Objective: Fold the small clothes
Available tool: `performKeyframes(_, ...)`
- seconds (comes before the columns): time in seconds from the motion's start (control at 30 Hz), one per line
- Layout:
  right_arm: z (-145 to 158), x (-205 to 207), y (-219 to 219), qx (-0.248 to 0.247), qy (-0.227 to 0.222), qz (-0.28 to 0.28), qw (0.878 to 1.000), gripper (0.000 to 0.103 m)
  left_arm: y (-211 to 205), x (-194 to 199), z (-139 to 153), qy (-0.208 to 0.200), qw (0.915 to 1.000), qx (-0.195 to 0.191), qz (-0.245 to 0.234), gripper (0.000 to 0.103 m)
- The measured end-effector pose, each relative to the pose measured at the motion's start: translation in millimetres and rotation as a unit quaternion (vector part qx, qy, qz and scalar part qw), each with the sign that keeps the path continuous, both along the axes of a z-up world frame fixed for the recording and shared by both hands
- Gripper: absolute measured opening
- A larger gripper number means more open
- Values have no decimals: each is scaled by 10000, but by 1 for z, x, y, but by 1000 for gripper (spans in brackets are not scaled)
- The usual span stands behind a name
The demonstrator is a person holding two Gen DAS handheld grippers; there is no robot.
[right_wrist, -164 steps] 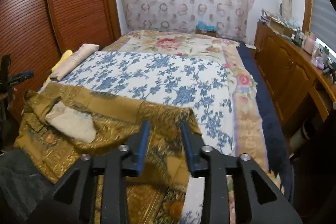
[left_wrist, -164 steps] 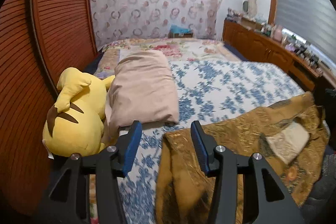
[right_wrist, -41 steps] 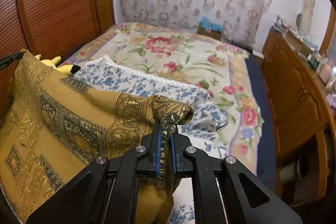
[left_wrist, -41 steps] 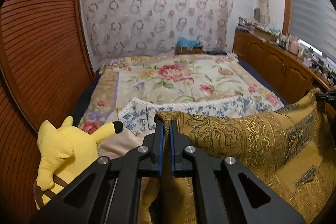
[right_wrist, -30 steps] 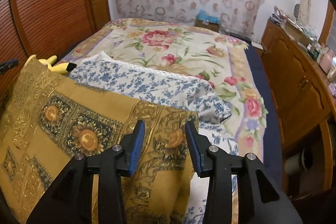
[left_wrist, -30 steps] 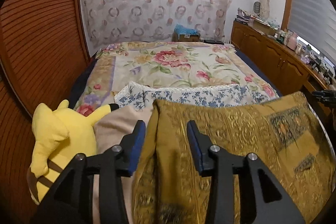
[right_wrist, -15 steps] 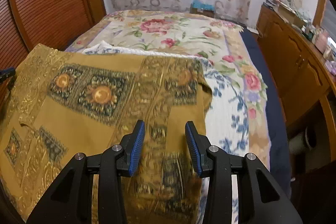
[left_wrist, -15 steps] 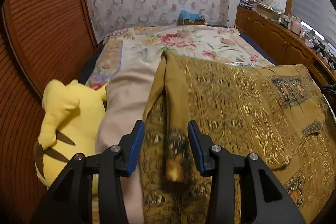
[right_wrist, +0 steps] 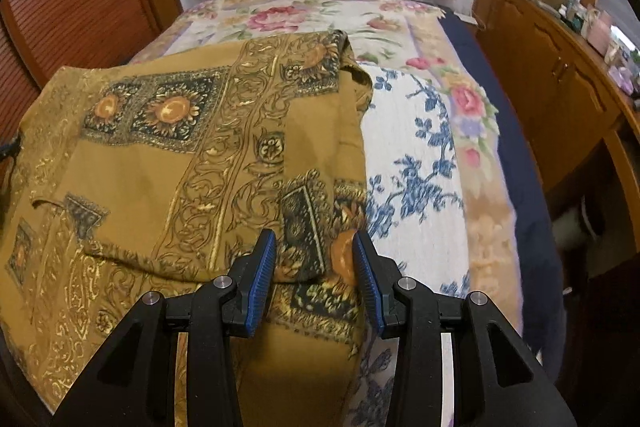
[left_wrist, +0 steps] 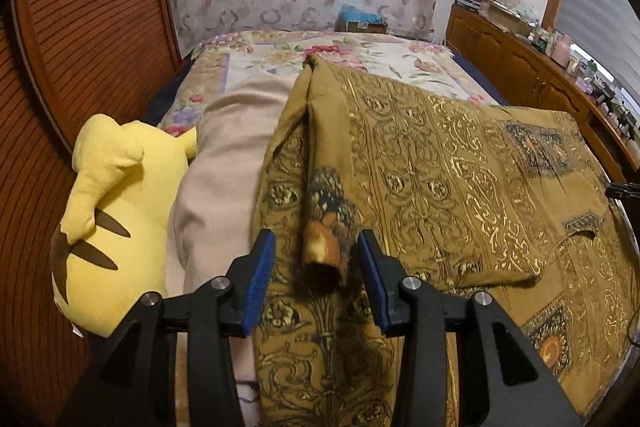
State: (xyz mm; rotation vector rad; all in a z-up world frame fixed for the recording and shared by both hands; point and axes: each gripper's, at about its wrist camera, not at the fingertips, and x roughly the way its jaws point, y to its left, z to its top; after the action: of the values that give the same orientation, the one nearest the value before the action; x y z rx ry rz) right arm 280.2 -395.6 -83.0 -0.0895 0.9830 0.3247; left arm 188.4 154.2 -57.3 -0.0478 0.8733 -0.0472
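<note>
Across the bed (right_wrist: 420, 155) lies the gold cloth (left_wrist: 460, 167), folded over, and my left tool (left_wrist: 316, 269) and right tool (right_wrist: 314, 267) hover wide and empty over its near edges, so a careless regrab could drag that top layer askew.

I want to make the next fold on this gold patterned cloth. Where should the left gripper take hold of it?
Probably at the rolled corner flap of the gold patterned cloth, directly between the open left gripper jaws. It curls up off the layer beneath, giving a raised edge to pinch. Come straight forward along the fingers, from the near edge.
</note>
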Motion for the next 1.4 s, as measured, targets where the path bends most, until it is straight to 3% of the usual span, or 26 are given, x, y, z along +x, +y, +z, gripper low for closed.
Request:
performKeyframes(0.2, -3, -3, 12, -9, -72, 117, 9999, 40, -3, -1, -5, 38, 10000, -48, -56, 41)
performKeyframes(0.33, -3, 2, 18, -24, -133, 127, 9998, 40, -3, -3, -4, 45, 9997, -218, -130, 33)
performKeyframes(0.73, 1, 1, 30, 16, -307, 265, 9992, 17, -5, 6, 3, -110, 9996, -242, -68, 32)
performKeyframes(0.87, 5, 1, 34, 132, -332, 395, 9986, 5, -8, 13, 6, -197, 9995, -245, -82, 10)
performKeyframes(0.97, 11, 1, 35, 267, -391, 472, 9978, 2, -9, 14, 10, -261, 9992, -314, -10, 1)
performKeyframes(1.4, 63, -13, 18, 932, -889, 327, 9911, 1, -8, -17, 54, -948, 9941, -527, -9, 0)
